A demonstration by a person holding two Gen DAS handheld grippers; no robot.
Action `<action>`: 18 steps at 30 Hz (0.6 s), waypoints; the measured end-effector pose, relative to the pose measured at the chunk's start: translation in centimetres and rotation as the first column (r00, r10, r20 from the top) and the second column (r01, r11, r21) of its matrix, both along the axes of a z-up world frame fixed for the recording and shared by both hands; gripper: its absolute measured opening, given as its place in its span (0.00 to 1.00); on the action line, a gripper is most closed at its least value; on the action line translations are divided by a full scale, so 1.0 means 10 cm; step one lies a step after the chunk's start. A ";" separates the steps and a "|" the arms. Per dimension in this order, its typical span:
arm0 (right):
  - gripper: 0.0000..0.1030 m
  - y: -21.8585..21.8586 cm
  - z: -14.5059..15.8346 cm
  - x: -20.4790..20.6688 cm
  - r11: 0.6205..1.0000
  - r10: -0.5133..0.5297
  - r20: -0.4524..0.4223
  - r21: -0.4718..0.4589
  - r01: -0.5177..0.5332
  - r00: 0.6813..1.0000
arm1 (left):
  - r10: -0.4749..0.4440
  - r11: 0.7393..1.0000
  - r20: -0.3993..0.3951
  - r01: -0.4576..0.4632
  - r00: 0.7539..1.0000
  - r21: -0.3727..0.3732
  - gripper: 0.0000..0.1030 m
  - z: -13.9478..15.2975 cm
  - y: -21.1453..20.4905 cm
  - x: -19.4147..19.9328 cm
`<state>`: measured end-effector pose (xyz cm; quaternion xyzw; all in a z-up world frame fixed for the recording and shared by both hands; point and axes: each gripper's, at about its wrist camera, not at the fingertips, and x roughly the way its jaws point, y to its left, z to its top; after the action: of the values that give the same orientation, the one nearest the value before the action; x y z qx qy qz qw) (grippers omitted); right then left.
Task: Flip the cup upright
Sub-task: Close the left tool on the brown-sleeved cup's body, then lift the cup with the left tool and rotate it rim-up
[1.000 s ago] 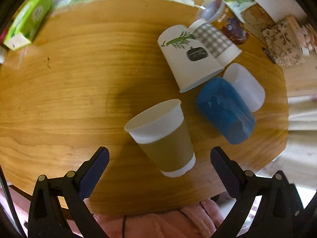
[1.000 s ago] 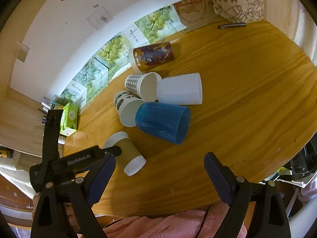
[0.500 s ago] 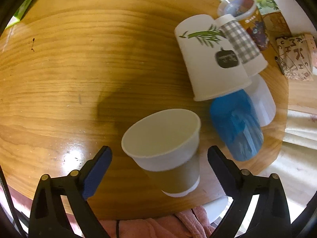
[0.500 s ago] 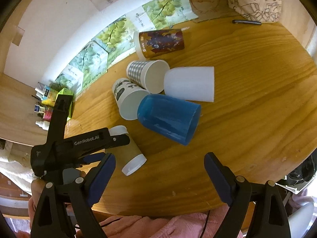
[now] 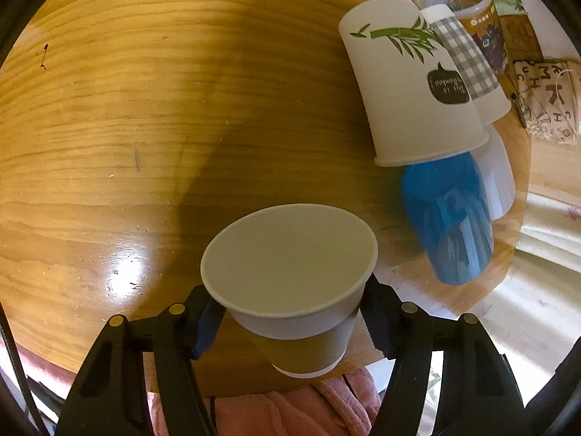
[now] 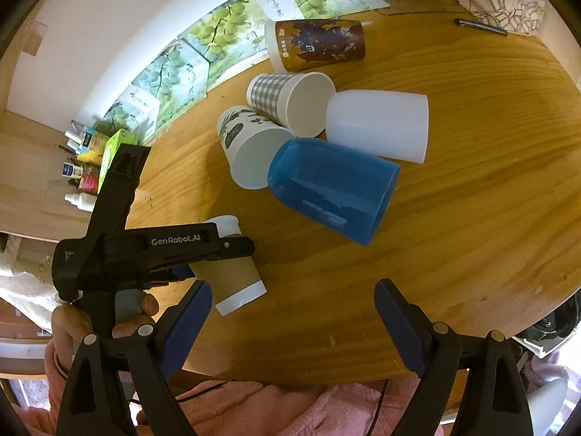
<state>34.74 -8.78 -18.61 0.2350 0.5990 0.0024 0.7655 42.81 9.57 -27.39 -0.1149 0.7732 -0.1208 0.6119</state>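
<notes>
Brown-sleeved cup (image 5: 290, 283) sits pinched in left gripper (image 5: 290, 316); right gripper (image 6: 290, 323) spread.

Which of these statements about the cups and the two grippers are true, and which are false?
1. The left gripper is shut on the brown-sleeved paper cup. True.
2. The right gripper holds the blue plastic cup. False: it is open and holds nothing.
3. The blue plastic cup lies on its side on the wooden table. True.
4. The checked paper cup stands upright. False: it lies on its side.
5. The bamboo-print paper cup sits alone. False: it lies against the other cups.
</notes>
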 end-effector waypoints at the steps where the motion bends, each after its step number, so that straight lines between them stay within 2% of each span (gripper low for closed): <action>1: 0.89 0.00 0.00 -0.01 1.000 0.004 -0.002 -0.001 -0.004 1.000 | -0.003 1.000 -0.003 0.003 1.000 -0.001 0.67 -0.01 -0.06 -0.01; 18: 0.89 -0.10 0.10 -0.45 0.995 0.099 0.004 -0.001 -0.099 0.995 | -0.125 0.992 0.007 0.125 0.992 0.004 0.66 0.03 -0.64 -0.52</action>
<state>30.21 -9.82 -17.65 0.2045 0.6083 0.0406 0.7659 37.65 3.16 -27.09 -0.0647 0.7769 -0.1581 0.6060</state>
